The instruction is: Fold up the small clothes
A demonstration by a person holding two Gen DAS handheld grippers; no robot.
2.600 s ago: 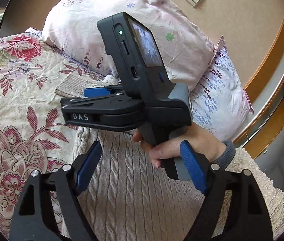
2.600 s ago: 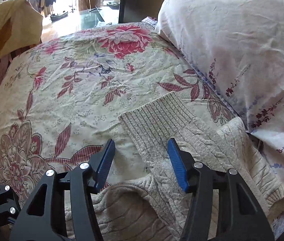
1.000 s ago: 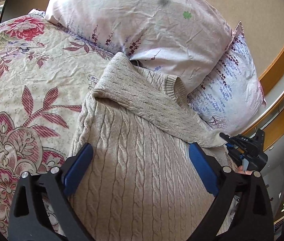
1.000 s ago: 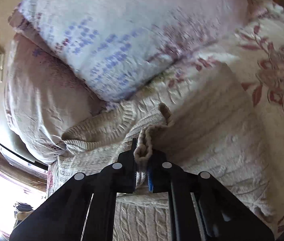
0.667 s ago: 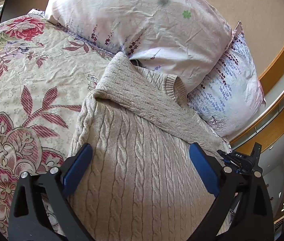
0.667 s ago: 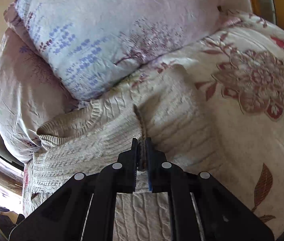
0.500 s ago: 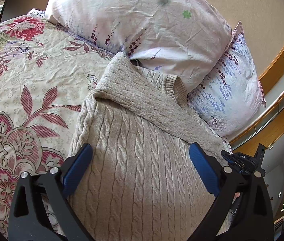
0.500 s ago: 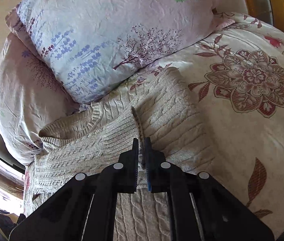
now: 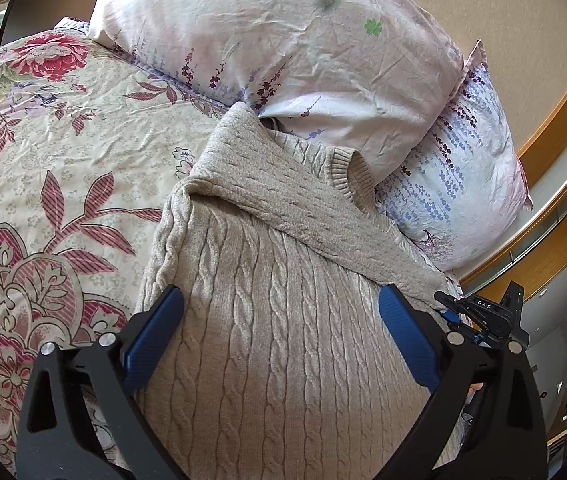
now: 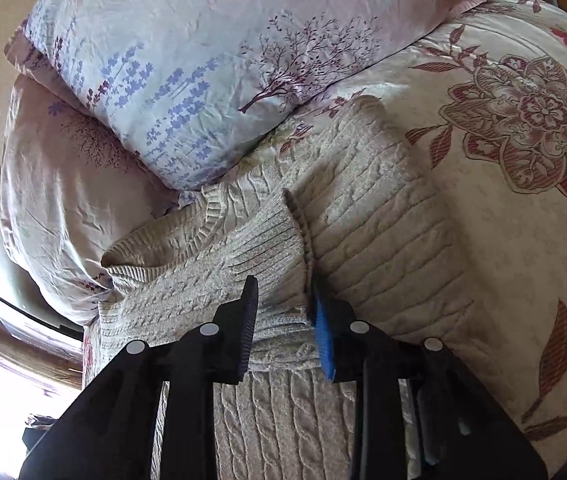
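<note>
A beige cable-knit sweater [image 9: 283, 340] lies flat on the bed, its collar [image 9: 347, 172] toward the pillows. One sleeve [image 9: 303, 216] is folded diagonally across the chest. My left gripper [image 9: 279, 296] hovers open over the sweater body, nothing between its blue pads. In the right wrist view the ribbed sleeve cuff [image 10: 267, 240] lies on the sweater between the fingers of my right gripper [image 10: 283, 292], whose jaws stand apart and do not pinch it. The right gripper [image 9: 449, 308] also shows at the sweater's right edge in the left wrist view.
Two floral pillows [image 9: 283, 40] [image 9: 463, 168] lean against the wall just behind the collar. A flowered bedspread [image 9: 63, 160] stretches left of the sweater and also right of it [image 10: 523, 200]. A wooden ledge [image 9: 555, 232] runs behind the bed.
The right gripper came down with the pinched cuff onto the sweater, and its jaws have since parted, leaving the cuff lying flat. The left gripper stayed still.
</note>
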